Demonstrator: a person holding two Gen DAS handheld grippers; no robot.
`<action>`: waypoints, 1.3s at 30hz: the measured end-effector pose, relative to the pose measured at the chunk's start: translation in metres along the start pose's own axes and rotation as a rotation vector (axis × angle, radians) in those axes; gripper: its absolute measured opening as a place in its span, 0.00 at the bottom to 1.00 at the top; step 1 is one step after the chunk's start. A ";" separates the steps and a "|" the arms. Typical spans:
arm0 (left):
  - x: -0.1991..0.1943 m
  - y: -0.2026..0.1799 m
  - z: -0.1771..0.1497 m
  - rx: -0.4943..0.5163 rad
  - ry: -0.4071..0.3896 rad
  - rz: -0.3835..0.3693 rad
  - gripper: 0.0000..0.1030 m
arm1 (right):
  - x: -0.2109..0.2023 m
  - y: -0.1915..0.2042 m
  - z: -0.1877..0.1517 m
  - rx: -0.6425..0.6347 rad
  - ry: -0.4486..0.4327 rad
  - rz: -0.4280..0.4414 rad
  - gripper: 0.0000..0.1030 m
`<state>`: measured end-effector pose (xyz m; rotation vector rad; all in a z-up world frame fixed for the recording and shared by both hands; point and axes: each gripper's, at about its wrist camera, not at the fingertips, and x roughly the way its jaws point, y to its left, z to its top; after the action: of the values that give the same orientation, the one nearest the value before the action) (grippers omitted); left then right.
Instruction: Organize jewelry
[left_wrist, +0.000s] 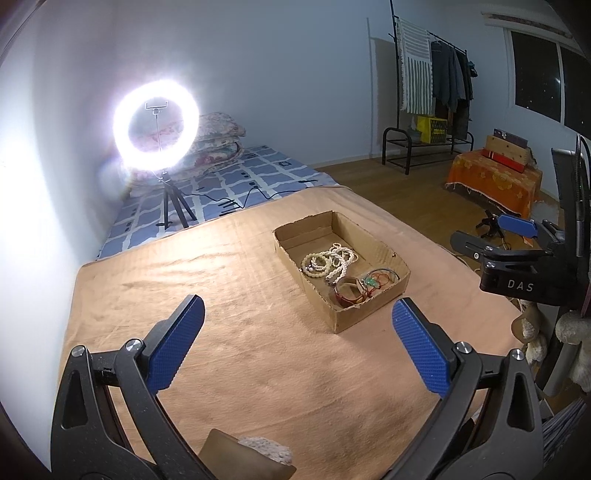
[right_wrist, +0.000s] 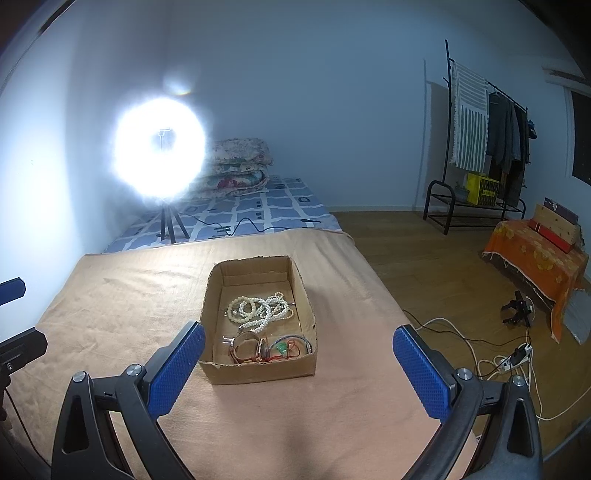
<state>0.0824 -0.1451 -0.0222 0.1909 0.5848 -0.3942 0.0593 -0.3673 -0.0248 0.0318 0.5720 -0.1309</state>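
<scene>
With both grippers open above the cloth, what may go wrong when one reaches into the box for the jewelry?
1. The pearl strands lie tangled, so lifting one may drag the others out.
2. The cardboard box looks light and may slide on the cloth.
3. The watch touches the red cords and may snag them.

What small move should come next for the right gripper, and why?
Probably it should move forward and down toward the cardboard box, aiming at the white bead strands. The right gripper is open and holds nothing, and it hangs above the bare cloth short of the box. All the jewelry lies mixed in the box, and the beads sit on top, free to grasp.
</scene>
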 end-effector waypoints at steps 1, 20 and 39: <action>0.000 0.001 0.000 0.000 0.000 0.000 1.00 | 0.000 0.000 0.000 0.000 0.001 0.001 1.00; -0.006 0.001 0.001 0.013 -0.011 0.001 1.00 | 0.002 0.006 -0.004 -0.003 0.006 0.002 1.00; -0.010 0.000 0.008 0.010 -0.012 -0.014 1.00 | 0.001 0.008 -0.003 -0.008 0.010 0.001 1.00</action>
<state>0.0783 -0.1446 -0.0103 0.1936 0.5723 -0.4116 0.0597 -0.3591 -0.0284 0.0247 0.5820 -0.1273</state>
